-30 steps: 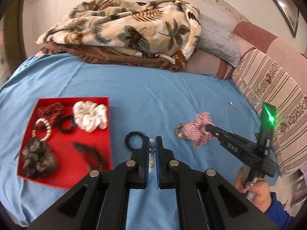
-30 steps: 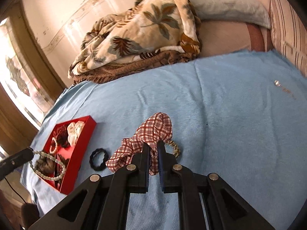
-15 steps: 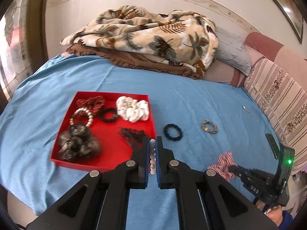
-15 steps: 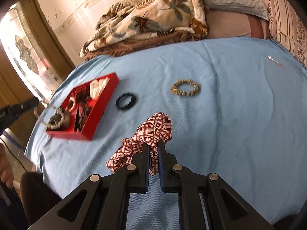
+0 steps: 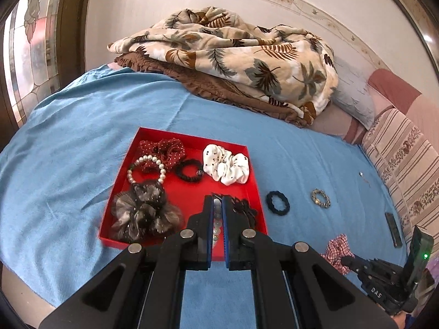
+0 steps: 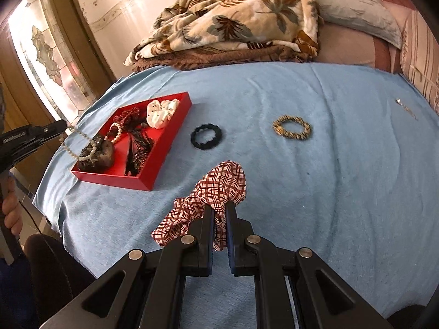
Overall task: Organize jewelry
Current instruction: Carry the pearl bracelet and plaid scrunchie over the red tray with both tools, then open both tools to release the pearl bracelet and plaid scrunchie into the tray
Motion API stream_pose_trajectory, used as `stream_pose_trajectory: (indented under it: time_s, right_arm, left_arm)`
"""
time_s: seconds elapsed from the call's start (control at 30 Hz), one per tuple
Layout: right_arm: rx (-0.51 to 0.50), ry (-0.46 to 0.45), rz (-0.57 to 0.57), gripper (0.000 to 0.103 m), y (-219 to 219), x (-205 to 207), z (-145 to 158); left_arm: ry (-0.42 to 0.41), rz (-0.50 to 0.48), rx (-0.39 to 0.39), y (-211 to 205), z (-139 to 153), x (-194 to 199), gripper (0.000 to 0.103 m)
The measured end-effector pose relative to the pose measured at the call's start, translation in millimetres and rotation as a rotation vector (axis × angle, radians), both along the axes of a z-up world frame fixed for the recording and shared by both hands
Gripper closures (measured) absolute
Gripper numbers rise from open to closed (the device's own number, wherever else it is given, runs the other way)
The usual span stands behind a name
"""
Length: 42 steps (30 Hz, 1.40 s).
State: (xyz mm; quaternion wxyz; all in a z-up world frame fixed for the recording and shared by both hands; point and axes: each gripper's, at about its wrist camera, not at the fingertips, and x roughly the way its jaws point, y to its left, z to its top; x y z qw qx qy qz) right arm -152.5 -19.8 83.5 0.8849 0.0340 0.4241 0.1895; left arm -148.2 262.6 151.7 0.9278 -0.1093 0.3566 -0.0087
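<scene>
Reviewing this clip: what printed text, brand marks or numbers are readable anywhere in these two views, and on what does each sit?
"DAS": pale letters on the black body of the right hand-held gripper, seen in the left wrist view; the first letter is unclear.
Pale lettering on the black body of the left hand-held gripper, in the right wrist view: too blurred to read.
No other text shows.

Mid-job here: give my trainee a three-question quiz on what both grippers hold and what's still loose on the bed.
1. True or false: the left gripper holds a pearl strand.
2. What does the right gripper clamp? A) black hair tie B) plaid scrunchie C) gold bracelet
3. Which two round pieces lie on the blue sheet, outside the red tray?

Key: 1 true. 2 B, the plaid scrunchie. 3 the black hair tie and gold bracelet.
</scene>
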Motion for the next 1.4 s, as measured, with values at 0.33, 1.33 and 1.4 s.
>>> stream_pose_trajectory:
  time_s: [0.33, 1.33, 1.4]
  right_arm:
    - [-0.019, 0.008, 0.042, 0.094, 39.1, 14.1, 7.1]
    - [-0.142, 0.027, 0.262, 0.094, 221.7, 93.0, -19.4]
    - [-0.15, 0.036, 0.265, 0.094, 221.0, 91.9, -24.9]
  left_arm:
    - [0.041, -0.019, -0.055, 18.5, -29.1, 21.2, 0.097]
    - [0.184, 0.066, -0.141, 70.0, -78.7, 21.6, 0.098]
    - [0.188, 0.074, -0.132, 71.1, -79.4, 22.4, 0.098]
